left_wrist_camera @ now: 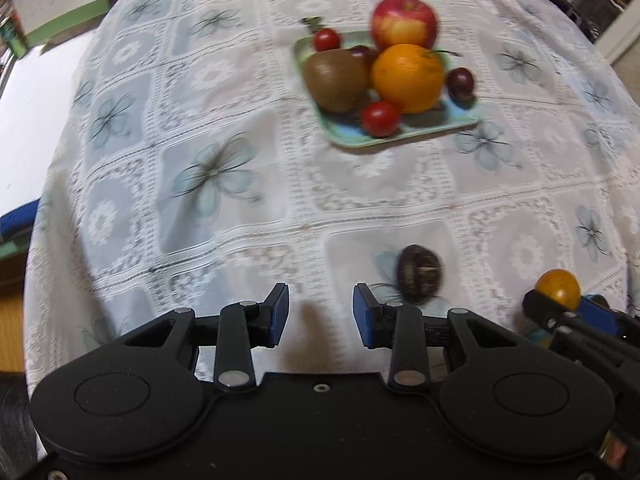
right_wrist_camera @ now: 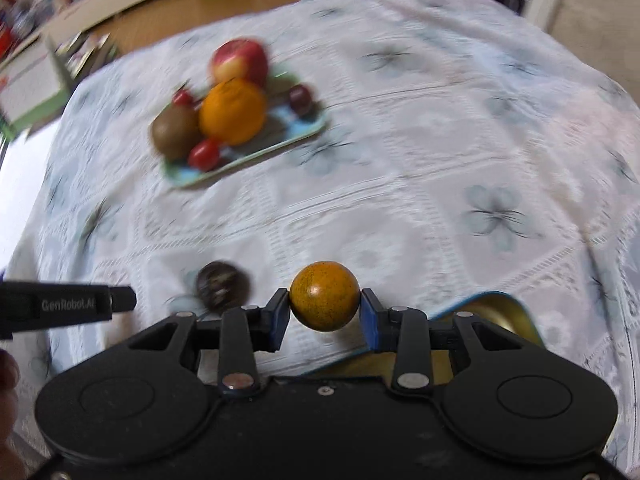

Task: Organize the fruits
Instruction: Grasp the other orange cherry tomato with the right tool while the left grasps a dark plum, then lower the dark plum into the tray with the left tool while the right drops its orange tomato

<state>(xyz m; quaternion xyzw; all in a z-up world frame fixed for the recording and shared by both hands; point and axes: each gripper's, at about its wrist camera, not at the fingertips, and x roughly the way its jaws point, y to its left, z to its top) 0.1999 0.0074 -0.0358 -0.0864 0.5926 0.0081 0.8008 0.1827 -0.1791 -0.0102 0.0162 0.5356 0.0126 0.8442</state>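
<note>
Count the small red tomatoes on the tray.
2: one tomato at the tray's far left corner, another at the near edge below the orange. Others may be hidden.

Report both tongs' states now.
Left tongs: open, holding nothing.
Right tongs: shut on the small orange-yellow round fruit.

Speckled orange-yellow fruit (right_wrist_camera: pixel 324 295), floral tablecloth (right_wrist_camera: pixel 440 184)

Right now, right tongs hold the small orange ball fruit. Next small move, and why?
Probably carry it forward-left toward the green tray. The right tongs already clamp the small orange fruit, and the other fruits sit piled on that tray; the left tongs are open and empty.
</note>
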